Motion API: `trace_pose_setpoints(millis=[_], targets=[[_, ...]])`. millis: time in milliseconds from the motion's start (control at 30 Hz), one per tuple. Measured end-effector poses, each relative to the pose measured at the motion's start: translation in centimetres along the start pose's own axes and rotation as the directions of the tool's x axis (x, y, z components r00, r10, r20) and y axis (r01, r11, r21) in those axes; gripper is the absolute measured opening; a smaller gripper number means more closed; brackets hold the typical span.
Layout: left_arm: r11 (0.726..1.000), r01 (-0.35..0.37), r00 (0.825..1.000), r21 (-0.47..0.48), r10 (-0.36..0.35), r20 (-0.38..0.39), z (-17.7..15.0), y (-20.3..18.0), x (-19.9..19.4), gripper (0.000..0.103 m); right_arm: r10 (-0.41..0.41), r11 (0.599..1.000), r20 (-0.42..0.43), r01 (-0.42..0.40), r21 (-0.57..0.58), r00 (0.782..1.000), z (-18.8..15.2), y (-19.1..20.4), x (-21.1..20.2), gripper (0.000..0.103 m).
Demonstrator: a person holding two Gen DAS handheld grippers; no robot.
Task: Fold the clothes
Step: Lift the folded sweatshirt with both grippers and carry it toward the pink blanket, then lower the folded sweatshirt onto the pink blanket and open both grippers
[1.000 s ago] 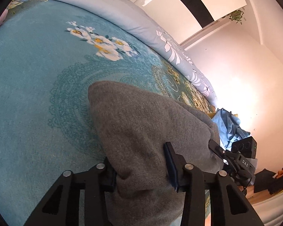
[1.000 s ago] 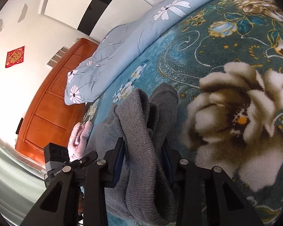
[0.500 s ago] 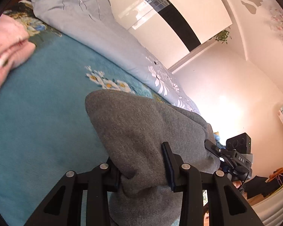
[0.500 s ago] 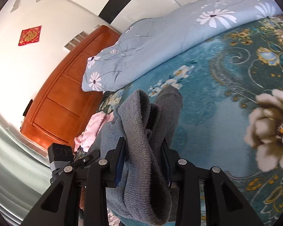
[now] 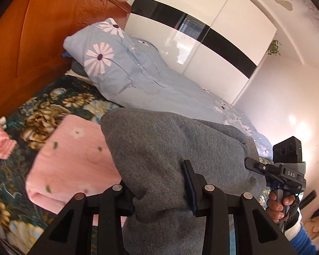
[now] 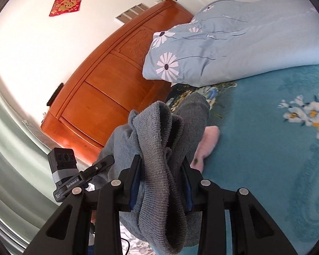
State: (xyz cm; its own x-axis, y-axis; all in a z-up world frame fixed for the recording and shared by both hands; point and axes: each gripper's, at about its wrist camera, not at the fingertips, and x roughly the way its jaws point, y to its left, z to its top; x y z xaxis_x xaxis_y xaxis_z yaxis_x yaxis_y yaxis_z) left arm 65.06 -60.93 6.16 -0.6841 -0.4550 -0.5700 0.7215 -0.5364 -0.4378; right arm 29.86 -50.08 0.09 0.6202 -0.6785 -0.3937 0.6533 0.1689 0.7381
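From the left wrist camera, the left gripper (image 5: 159,188) is clamped on a thick bundle of the grey sweater (image 5: 170,148), its two black fingers pressed into the cloth on either side so the knit bulges up and forward between them. The sweater is a fine, heathered grey, doubled over into a rounded, smooth-topped mass held up above the bed, with more of it hanging below the jaws. Just behind and to the left of it lies a folded pink fleece garment (image 5: 74,161) with small flower prints, resting on the floral bedspread (image 5: 42,110). Farther back a pale blue daisy-print quilt (image 5: 134,78) is heaped against the orange wooden headboard (image 5: 32,42). At the right edge the right gripper's handle shows, gripped by the person's right hand (image 5: 280,207) (only the fingers and a blue cuff are visible). From the right wrist camera, the right gripper (image 6: 161,180) pinches another part of the same sweater, here showing its coarser ribbed hem bunched in folds between the blue-padded fingers and drooping in a loop below them. The cloth stretches away left toward the other gripper, whose camera housing is in view, over the teal bedspread with the pink garment partly hidden behind it.
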Motion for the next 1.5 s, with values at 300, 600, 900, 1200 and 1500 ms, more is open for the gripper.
trace_pose_setpoints(millis=[300,600,900,1200,1500], targets=[[0.999,-0.048,0.998,0.003,0.048,-0.038,4.8,9.7,1.8,0.038,0.046,0.997,-0.039,-0.044,0.056,0.998,2.3,0.9,11.2,0.036],[0.997,-0.080,0.987,-0.019,0.076,-0.140,3.5,15.7,8.7,0.043,-0.018,0.998,-0.093,0.023,0.051,0.995,-0.3,-2.0,16.5,0.036],[0.993,-0.090,0.984,-0.081,0.077,-0.161,0.8,18.8,10.1,0.063,-0.086,0.993,-0.130,0.095,0.066,0.988,-1.1,-5.3,19.1,0.036],[0.972,-0.224,0.971,0.073,0.229,-0.068,2.5,14.4,4.0,0.067,-0.236,0.968,-0.189,0.213,-0.134,0.953,0.3,-1.4,16.9,0.039],[0.965,-0.209,0.964,0.160,0.231,-0.134,3.7,10.5,7.7,0.068,-0.359,0.870,-0.121,0.285,-0.402,0.925,2.0,6.2,18.6,0.039]])
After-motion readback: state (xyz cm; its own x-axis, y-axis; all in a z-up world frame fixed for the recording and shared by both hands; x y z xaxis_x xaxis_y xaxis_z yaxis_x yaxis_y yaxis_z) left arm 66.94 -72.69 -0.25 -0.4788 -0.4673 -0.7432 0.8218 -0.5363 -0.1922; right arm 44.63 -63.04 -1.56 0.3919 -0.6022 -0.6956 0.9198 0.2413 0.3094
